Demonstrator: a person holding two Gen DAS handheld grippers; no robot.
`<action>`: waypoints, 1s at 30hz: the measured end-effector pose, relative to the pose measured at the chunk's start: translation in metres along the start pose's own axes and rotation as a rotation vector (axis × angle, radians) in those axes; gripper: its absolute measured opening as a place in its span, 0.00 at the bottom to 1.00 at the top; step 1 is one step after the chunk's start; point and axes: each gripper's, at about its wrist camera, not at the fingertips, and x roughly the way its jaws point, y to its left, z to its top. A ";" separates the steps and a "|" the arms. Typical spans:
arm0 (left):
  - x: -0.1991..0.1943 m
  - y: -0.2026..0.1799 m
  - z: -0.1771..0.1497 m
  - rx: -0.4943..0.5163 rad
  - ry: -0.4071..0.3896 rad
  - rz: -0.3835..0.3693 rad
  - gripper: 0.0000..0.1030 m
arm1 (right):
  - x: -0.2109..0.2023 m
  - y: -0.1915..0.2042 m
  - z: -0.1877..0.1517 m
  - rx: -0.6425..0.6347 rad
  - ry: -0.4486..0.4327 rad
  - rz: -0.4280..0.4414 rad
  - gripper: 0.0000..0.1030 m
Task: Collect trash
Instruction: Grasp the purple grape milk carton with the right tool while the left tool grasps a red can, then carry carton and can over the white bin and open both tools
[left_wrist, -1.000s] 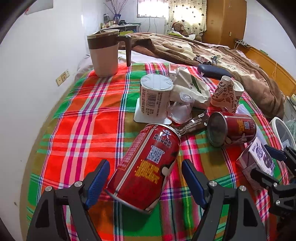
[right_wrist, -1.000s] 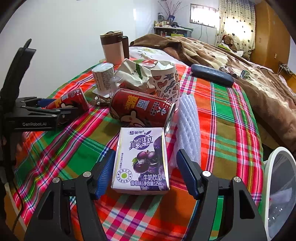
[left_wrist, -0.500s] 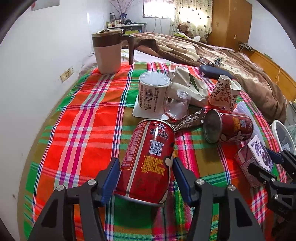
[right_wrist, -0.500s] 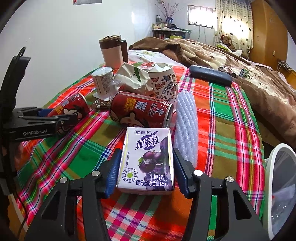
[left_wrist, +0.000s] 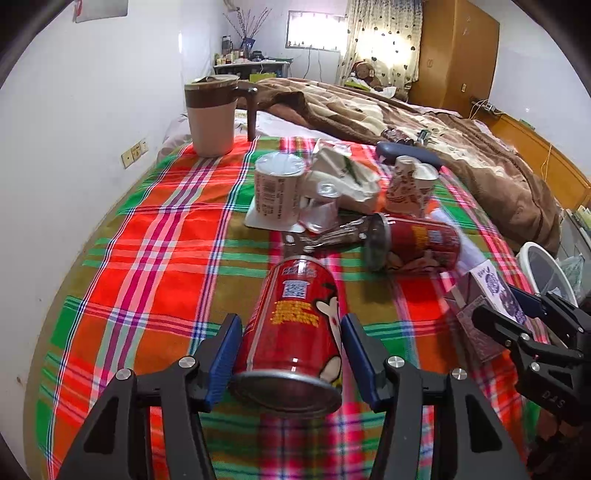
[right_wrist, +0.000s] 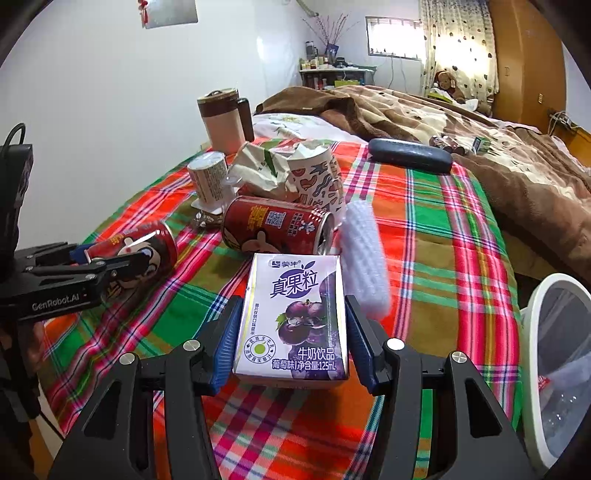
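Can (left_wrist: 295, 325) and carton (right_wrist: 291, 317) between fingers.

Red can (left_wrist: 295, 325), purple carton (right_wrist: 295, 317), both gripped

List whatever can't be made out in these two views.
White bin, right wrist view: cut off by the right edge; contents mostly unseen.
Dark wrapper, left wrist view: blurred, print unreadable.
Small objects on the brown blanket, right wrist view: too small to identify.
Shelf clutter, left wrist view: too far off and small to tell apart.
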 end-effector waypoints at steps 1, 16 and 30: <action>-0.004 -0.004 -0.001 0.007 -0.007 -0.002 0.53 | -0.002 -0.002 0.000 0.002 -0.005 0.002 0.53; 0.006 -0.029 -0.020 0.013 0.054 -0.012 0.52 | -0.021 -0.021 -0.010 0.032 -0.033 0.004 0.53; 0.000 -0.037 -0.025 0.016 0.046 0.030 0.51 | -0.031 -0.031 -0.014 0.051 -0.059 0.004 0.53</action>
